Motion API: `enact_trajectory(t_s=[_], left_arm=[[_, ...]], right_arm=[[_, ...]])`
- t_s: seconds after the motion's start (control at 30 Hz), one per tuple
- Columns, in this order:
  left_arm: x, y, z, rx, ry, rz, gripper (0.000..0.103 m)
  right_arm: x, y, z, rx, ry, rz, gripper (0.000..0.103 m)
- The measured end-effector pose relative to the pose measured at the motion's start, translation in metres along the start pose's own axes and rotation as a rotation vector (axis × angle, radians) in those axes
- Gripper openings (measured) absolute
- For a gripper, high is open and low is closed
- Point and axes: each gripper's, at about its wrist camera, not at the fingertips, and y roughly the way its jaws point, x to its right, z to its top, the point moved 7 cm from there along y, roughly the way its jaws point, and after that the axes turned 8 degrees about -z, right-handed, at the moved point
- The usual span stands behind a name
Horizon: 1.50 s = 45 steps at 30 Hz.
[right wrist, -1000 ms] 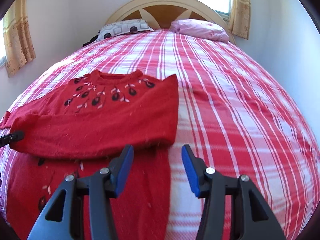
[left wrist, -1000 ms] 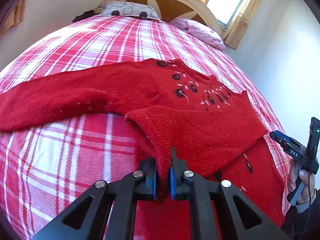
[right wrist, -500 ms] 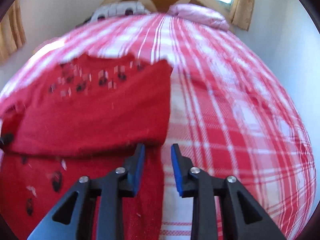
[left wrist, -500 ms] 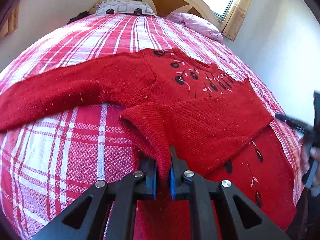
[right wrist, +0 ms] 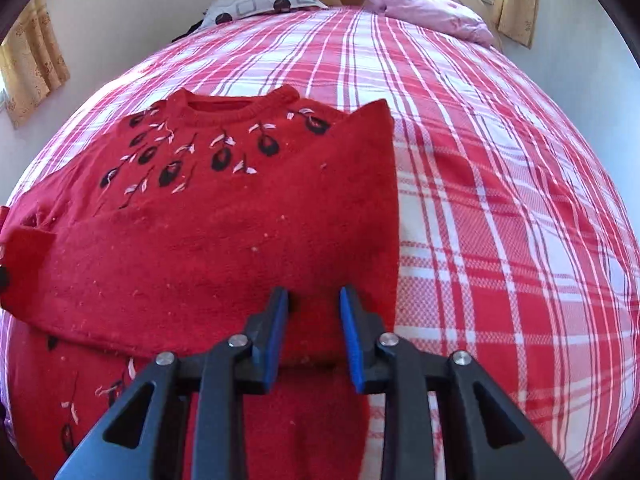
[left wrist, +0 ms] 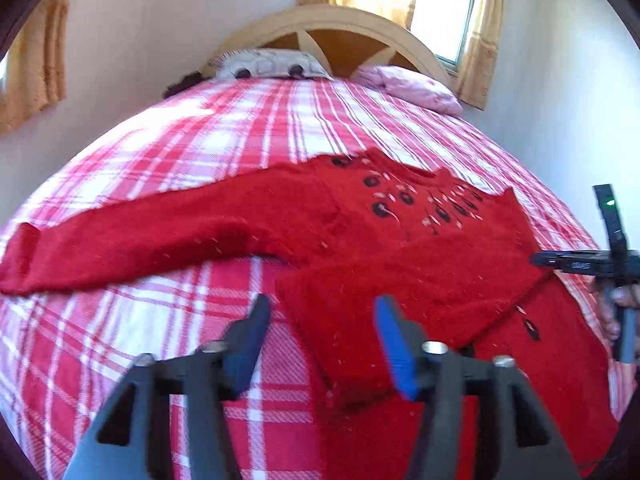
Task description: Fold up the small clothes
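A red knit sweater (left wrist: 400,240) with dark flower embroidery lies on the plaid bedspread (left wrist: 240,136). Its right sleeve is folded across the body (right wrist: 224,272); its left sleeve (left wrist: 132,236) stretches out flat to the left. My left gripper (left wrist: 320,320) is open and empty, just above the cuff end of the folded sleeve. My right gripper (right wrist: 314,320) is part open over the sweater's right folded edge, with nothing held; it also shows at the right edge of the left wrist view (left wrist: 580,266).
A patterned grey pillow (right wrist: 256,2) and a pink pillow (right wrist: 428,12) lie at the wooden headboard (left wrist: 340,36). Walls and curtained windows stand close on both sides. Bare plaid bedspread (right wrist: 500,200) extends to the right of the sweater.
My left gripper opened and let go of the sleeve cuff, which now lies flat on the sweater body. My right gripper narrowed, then moved forward over the sweater's right edge.
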Motion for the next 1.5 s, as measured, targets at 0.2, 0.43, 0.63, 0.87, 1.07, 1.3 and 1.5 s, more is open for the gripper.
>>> enact_trajectory(t_s=[0.2, 0.43, 0.63, 0.87, 1.07, 1.3, 1.5], left_arm=[[0.004, -0.007, 0.015, 0.053, 0.005, 0.000, 0.072], [0.019, 0.035, -0.004, -0.070, 0.093, 0.030, 0.072], [0.011, 0.054, -0.017, -0.176, 0.070, 0.043, 0.072], [0.008, 0.031, -0.006, -0.079, 0.047, 0.046, 0.073], [0.001, 0.034, -0.007, -0.105, 0.025, 0.061, 0.073], [0.000, 0.038, -0.023, -0.150, 0.006, 0.077, 0.073], [-0.011, 0.029, -0.027, -0.134, -0.020, 0.112, 0.073]], right_arm=[[0.008, -0.019, 0.048, 0.097, 0.060, 0.067, 0.033], [0.006, 0.027, 0.095, 0.054, 0.099, 0.097, 0.032], [0.036, 0.077, 0.090, -0.024, 0.198, 0.088, 0.026], [0.040, 0.043, 0.076, 0.019, 0.205, 0.083, 0.032], [0.019, -0.011, 0.023, 0.047, 0.102, 0.130, 0.033], [0.023, 0.000, -0.010, -0.004, 0.080, 0.091, 0.031], [0.004, -0.032, 0.004, 0.083, 0.047, 0.057, 0.034]])
